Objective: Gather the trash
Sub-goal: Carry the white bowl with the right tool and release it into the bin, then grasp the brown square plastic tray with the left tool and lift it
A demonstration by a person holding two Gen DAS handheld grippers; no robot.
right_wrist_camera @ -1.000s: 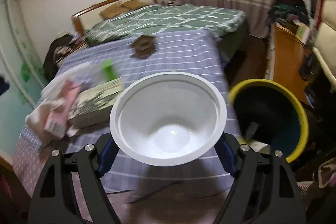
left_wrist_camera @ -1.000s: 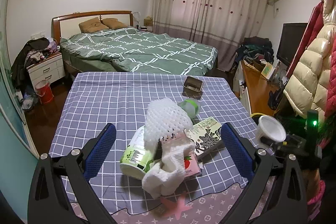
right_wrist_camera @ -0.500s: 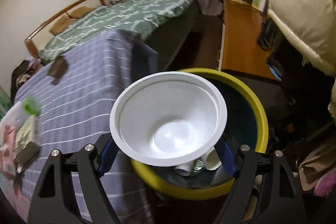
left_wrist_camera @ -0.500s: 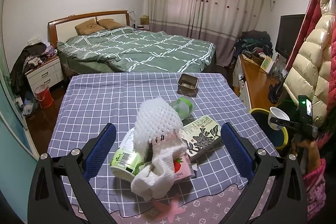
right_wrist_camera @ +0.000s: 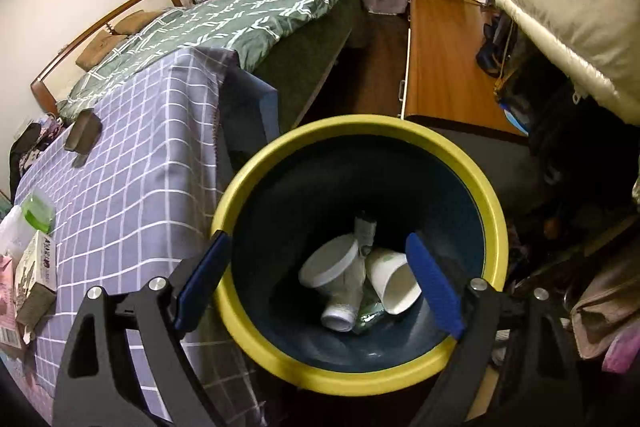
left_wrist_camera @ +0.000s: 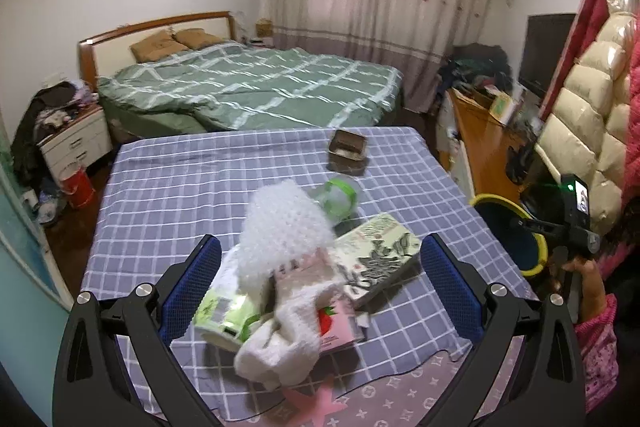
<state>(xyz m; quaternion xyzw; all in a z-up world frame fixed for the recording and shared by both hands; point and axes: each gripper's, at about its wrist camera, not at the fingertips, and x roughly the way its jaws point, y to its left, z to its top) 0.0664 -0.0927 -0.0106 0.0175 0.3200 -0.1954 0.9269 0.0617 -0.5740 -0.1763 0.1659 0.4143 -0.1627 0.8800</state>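
We record even, soft indoor light in both views, with no hard shadows on the surface [left_wrist_camera: 168, 187]. Left wrist view: slight motion blur on the bubble wrap [left_wrist_camera: 286, 227] and the book [left_wrist_camera: 378, 255]; the curtain [left_wrist_camera: 380, 7] looks washed out. Right wrist view is dimmer, sharp inside the bin [right_wrist_camera: 476, 187], with glare on the puffy coat [right_wrist_camera: 568, 7]. Fisheye bends the edges, and the corners are black

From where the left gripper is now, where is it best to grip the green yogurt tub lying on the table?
Probably across the round sides of the green yogurt tub, coming from above. It lies tilted, partly under the white foam net, so its left end is free for the open left gripper.
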